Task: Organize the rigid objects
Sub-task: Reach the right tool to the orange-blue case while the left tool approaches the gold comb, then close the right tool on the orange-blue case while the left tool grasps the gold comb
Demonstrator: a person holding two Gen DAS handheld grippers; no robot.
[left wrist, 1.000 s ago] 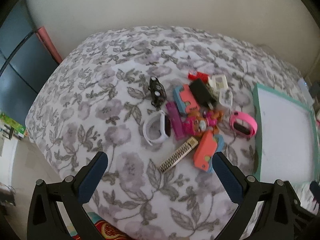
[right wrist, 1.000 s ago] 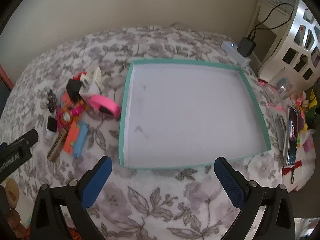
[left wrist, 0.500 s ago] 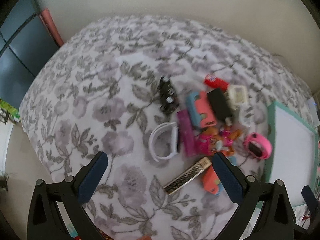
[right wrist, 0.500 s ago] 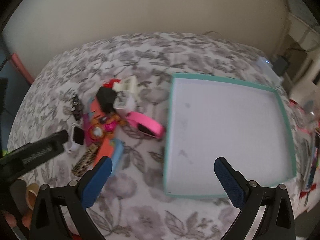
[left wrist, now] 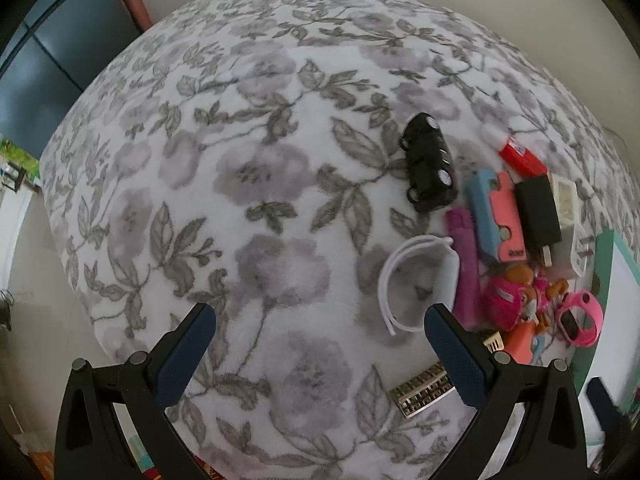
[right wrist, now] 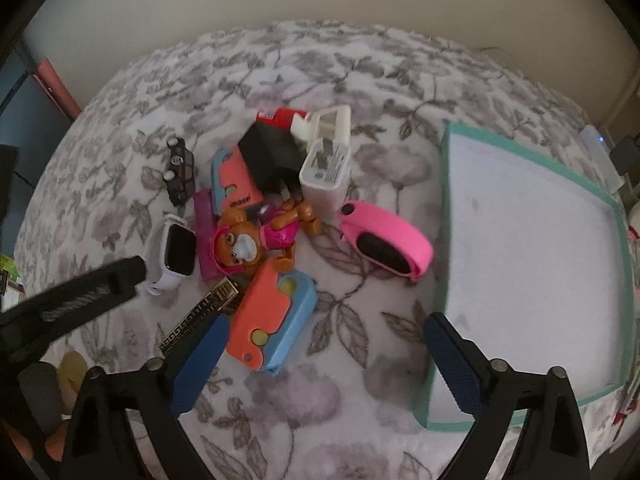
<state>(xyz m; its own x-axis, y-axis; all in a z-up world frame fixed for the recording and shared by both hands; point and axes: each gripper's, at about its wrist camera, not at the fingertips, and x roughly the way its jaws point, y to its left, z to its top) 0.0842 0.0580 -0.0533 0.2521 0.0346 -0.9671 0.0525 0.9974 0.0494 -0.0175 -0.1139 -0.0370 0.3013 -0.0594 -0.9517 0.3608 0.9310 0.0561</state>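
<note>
- Spreading across the whole scene, the floral blanket (right wrist: 320, 64) gives a soft bed on which nothing can roll far, which likely explains why the items sit in 1 loose heap.
- Next in size, the teal-rimmed tray (right wrist: 446, 216) lies flat and empty to the right of the heap, open side up; I judge it the place where sorted pieces should go.
- Both tools point steeply down at the bed. The right gripper (right wrist: 320, 354) has its jaws spread wide but closing, with the near end of the orange-and-blue toy car (right wrist: 276, 320) between them and no pad pressing it. The left gripper (left wrist: 320, 354) stands spread with only blanket between its fingers.
- That car lies near the front of the heap, its long axis running diagonally from lower left to upper right in the right wrist view, a shape the jaws would best cross sideways.
- The pink band (right wrist: 386, 242) lies between heap and tray, long axis slanting down toward the tray.
- The white watch (right wrist: 172, 252) rests on its side at the heap's left edge, screen facing up-right.
- The gold patterned bar (right wrist: 200, 316) slants beside the car, partly behind the right gripper's left finger.
- Smallest, the black toy car (left wrist: 430, 168) sits apart at the far left, on its side, wheels showing in the left wrist view.
</note>
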